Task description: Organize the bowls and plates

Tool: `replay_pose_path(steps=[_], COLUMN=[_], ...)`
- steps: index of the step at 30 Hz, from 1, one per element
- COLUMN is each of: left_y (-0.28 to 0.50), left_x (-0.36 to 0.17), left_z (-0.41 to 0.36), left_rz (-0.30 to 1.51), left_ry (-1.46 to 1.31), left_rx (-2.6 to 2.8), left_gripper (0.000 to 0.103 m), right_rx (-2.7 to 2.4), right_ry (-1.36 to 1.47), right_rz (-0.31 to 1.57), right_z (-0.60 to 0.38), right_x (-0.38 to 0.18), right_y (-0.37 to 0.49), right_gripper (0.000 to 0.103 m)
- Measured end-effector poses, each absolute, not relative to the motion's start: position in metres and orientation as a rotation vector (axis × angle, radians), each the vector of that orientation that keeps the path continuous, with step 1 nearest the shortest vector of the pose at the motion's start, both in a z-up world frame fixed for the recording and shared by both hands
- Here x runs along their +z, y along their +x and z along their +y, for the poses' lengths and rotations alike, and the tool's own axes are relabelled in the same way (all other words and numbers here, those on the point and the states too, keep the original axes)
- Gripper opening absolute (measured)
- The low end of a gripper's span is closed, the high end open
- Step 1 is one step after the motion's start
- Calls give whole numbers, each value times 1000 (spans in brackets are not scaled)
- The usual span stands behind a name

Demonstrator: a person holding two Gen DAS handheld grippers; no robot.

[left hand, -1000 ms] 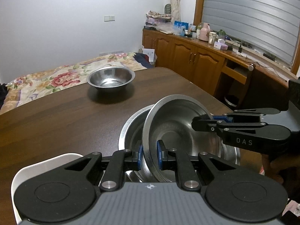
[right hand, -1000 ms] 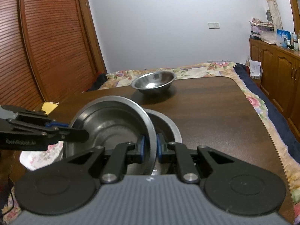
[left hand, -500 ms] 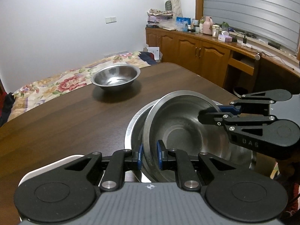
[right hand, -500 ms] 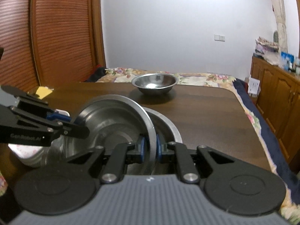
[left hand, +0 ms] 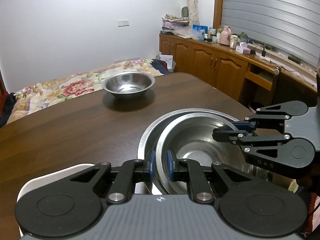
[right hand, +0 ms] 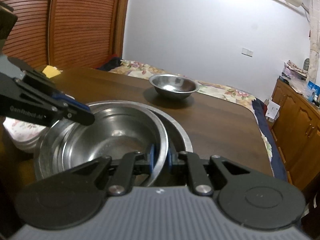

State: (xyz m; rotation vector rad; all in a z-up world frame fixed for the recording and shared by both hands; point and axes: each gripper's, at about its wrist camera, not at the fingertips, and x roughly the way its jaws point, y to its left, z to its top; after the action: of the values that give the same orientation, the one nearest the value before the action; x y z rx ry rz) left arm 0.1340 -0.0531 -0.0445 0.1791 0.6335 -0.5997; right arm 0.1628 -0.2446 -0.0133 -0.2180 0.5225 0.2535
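Steel bowl point(left hand: 192, 140) sits tilted inside a wider bowl point(left hand: 148, 138) on the table point(left hand: 70, 130). Left gripper point(left hand: 159, 165) and right gripper point(right hand: 160, 158) each clamp its rim on opposite sides.

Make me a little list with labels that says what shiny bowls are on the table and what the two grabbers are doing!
held bowl: round shiny steel bowl, tilted inside a bigger one
bowl under it: wider steel bowl on the dark brown wooden table
far bowl: lone steel bowl, standing apart
left gripper: clamped on the held bowl's rim
right gripper: clamped on the opposite rim
white dish: partly hidden
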Motion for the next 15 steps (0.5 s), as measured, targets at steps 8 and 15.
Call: replay_pose_path(steps=[8,15], left_y=[133,133], left_x=[-45,-47], left_z=[-54,-55], left_rz=[627,634], left_ry=[175,177], left_rx=[-594,-591], left_gripper=[17,17], right_rx=[267,245], right_ry=[-236,-169], right_rz=[537,508], right_z=[-244,-248], right_x=[-12,-15], right_y=[166,167], right_gripper=[15,15])
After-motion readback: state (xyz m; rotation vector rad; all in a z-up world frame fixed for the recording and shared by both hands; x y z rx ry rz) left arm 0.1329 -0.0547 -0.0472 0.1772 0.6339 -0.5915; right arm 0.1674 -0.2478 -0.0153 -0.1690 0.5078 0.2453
